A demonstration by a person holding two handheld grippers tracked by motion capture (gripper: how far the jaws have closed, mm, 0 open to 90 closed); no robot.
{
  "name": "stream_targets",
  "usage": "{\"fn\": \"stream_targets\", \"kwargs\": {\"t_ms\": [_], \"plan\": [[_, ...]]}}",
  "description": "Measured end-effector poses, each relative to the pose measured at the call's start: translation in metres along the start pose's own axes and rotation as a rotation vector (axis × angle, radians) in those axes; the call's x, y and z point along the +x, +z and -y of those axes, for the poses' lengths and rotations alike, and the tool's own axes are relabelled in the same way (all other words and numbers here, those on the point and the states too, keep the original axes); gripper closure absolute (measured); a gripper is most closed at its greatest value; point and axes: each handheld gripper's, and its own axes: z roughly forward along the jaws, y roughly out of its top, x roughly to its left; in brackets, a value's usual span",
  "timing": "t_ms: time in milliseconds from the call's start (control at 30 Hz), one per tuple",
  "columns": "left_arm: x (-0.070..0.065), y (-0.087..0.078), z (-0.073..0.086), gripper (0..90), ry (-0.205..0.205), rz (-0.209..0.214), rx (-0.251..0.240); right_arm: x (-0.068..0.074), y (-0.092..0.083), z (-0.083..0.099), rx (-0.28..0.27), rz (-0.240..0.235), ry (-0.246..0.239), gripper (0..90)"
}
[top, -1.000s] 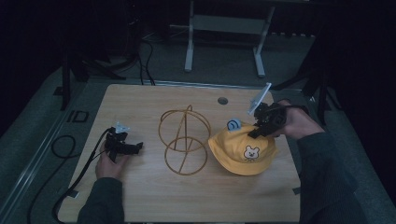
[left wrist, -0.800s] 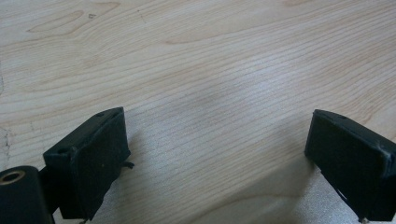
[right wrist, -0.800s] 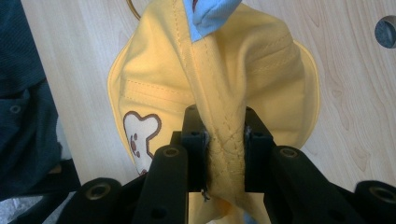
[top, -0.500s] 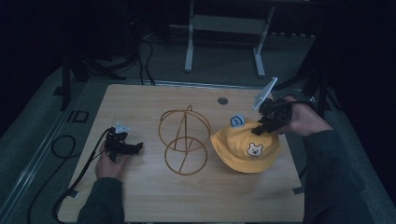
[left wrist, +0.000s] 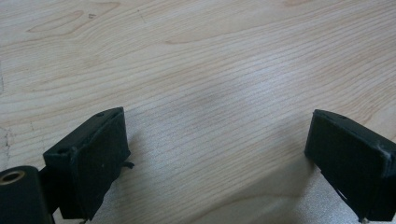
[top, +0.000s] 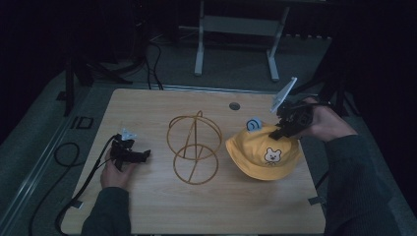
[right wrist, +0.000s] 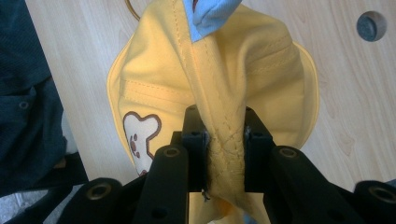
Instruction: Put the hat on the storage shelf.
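Dark long sleeves (top: 363, 184), black grippers with block fingers (left wrist: 95, 161), round screws, trailing black cable (top: 83, 184)

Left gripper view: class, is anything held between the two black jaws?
No, the left gripper stands open over the bare wooden table.

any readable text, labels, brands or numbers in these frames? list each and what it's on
None: no words, brands or numbers can be read.
The yellow hat carries a bear-face patch, a picture with no lettering.
The blue tab on the hat has a swirl mark, too small to read.
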Motion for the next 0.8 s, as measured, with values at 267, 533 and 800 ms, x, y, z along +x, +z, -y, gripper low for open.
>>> {"fn": "stream_targets", "kwargs": {"t_ms": [267, 533, 800], "plan": [[0.000, 0.000, 0.000, 6.0, -0.001, 0.000, -0.001, 0.001, -0.011, 0.000, -0.010, 0.008, -0.008, 76.5], [0.000, 0.000, 0.000, 6.0, -0.001, 0.000, -0.002, 0.002, -0.019, 0.000, -0.037, 0.016, -0.010, 76.5], [0.000, 0.000, 0.000, 6.0, -0.002, 0.000, -0.002, 0.003, -0.029, -0.001, -0.070, 0.026, -0.019, 76.6]]}}
